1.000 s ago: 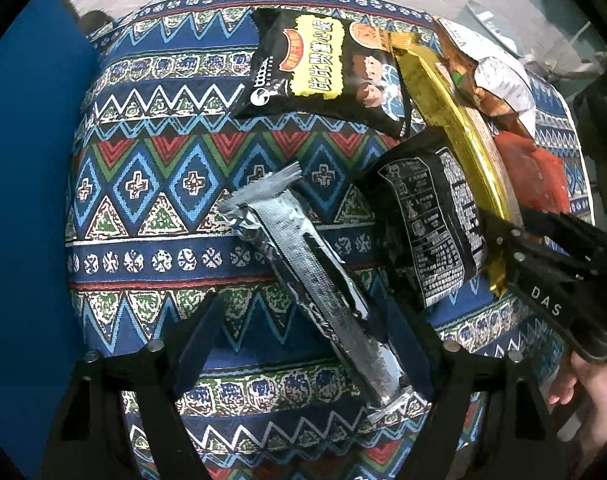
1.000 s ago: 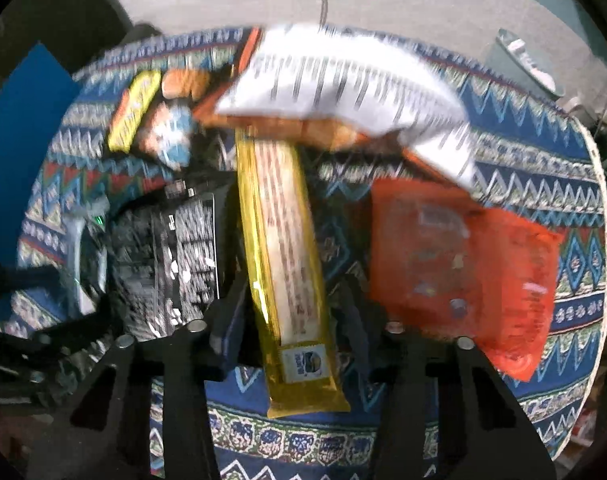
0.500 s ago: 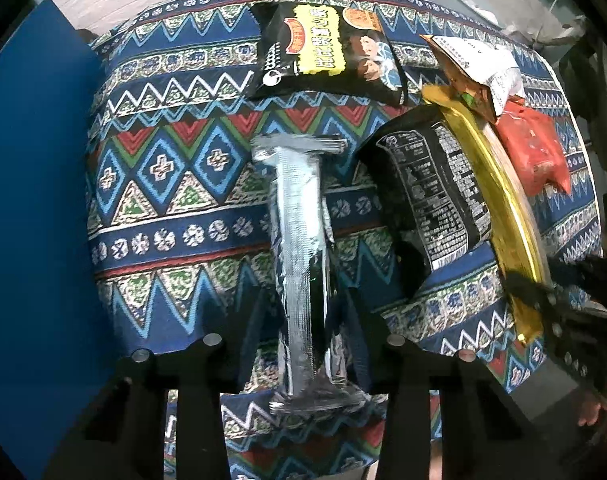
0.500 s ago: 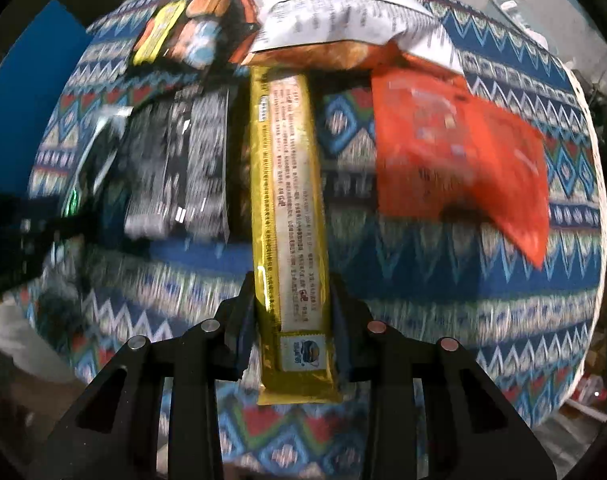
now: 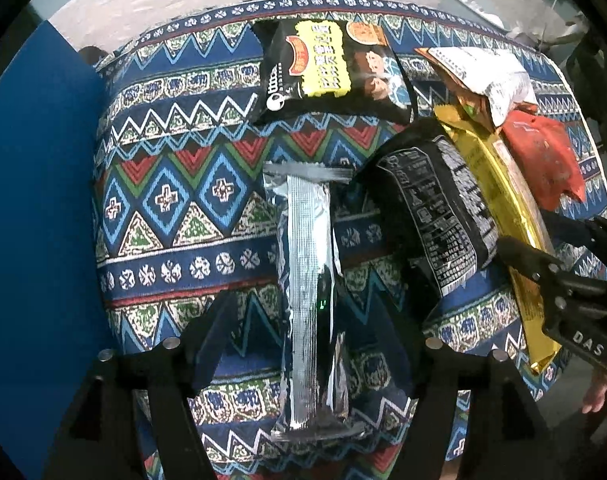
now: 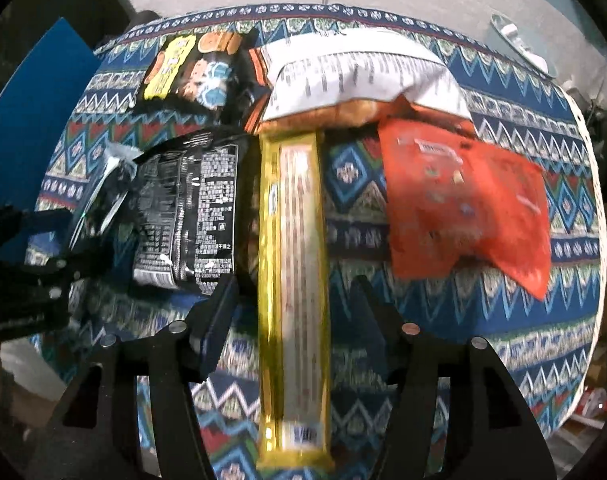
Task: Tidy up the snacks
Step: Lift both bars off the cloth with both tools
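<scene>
The left gripper is opening its jaws now. Half a sec ago it was pinching the silver snack stick; now the fingers are spread wide w/ gaps on both sides, so the pads aren't pressing it. The stick is lying flat on the surface, which has a blue zigzag cloth on it, and is pointing straight away from the gripper. A sec ago it was lying slanted, so it got turned straight and is being let go.

The right gripper is opening too. It was squeezing the long gold snack pack a moment ago; now the fingers are standing apart from it on both sides. The gold pack is lying flat and straight between them, w/ its far end tucked under the white-and-orange chip bag.

So both long snacks are now lined up side by side, w/ the black bag showing small white print lying between them. In the right wrist view that black bag is touching the gold pack's left edge. The black-and-yellow chip bag is sitting at the far side of the surface, and the orange-red bag is lying to the right of the gold pack, a bit apart.

I think this step, straightening the two long packs, is pretty much done. The row is looking neater, but the white-and-orange bag is still overlapping the gold pack and the orange-red bag, so there's prob more tidying to go.
</scene>
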{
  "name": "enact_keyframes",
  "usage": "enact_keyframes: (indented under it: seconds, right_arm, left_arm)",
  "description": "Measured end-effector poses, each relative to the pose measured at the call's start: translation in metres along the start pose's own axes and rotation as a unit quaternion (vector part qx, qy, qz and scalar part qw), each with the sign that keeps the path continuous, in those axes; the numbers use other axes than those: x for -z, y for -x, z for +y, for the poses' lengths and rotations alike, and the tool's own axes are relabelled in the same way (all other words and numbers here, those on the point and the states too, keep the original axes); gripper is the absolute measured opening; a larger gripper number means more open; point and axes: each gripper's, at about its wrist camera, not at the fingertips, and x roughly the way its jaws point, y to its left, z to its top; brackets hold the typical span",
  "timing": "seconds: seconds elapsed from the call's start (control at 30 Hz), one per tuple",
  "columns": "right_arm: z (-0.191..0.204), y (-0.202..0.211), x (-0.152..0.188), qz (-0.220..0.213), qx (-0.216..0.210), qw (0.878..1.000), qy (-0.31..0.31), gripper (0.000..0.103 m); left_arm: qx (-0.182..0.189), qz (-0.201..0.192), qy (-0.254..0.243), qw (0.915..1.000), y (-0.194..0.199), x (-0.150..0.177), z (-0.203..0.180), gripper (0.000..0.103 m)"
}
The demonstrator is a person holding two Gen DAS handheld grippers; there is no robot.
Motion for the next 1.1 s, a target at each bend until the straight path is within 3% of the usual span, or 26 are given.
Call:
enact_keyframes:
  seconds: [0.33, 0.53, 0.57, 0.63, 0.7, 0.9, 1.1]
  right_arm:
    - [-0.012, -0.011, -0.022, -0.010, 0.007, 1.000, -0.001, 0.058]
    - [-0.021, -0.024, -0.024, -0.005, 0.020, 1.000, 0.011, 0.053]
    - [-0.019, -0.025, -0.024, -0.006, 0.027, 0.999, 0.020, 0.051]
    - [-0.014, -0.024, -0.023, -0.011, 0.026, 0.999, 0.032, 0.036]
    - [-0.009, -0.023, -0.022, -0.009, 0.033, 0.999, 0.041, 0.031]
    - [-0.001, -0.013, -0.007, 0.010, 0.020, 0.999, 0.034, 0.031]
    - [0.002, 0.017, 0.006, 0.000, -0.003, 1.000, 0.017, 0.031]
  left_arm:
    - [-0.005, -0.016, -0.010, 0.9998, -0.005, -0.003, 0.004, 0.068]
    - [-0.030, -0.026, -0.038, 0.9985, -0.006, 0.001, -0.004, 0.054]
    - [-0.034, -0.028, -0.043, 0.9981, -0.007, 0.000, -0.006, 0.047]
    - [-0.041, -0.032, -0.054, 0.9972, -0.005, 0.000, -0.011, 0.035]
    - [-0.031, -0.029, -0.052, 0.9977, -0.005, -0.001, -0.011, 0.031]
    - [-0.002, -0.017, -0.032, 0.9994, 0.005, 0.008, -0.003, 0.031]
    - [0.012, -0.031, -0.029, 0.9990, 0.028, 0.018, 0.000, 0.030]
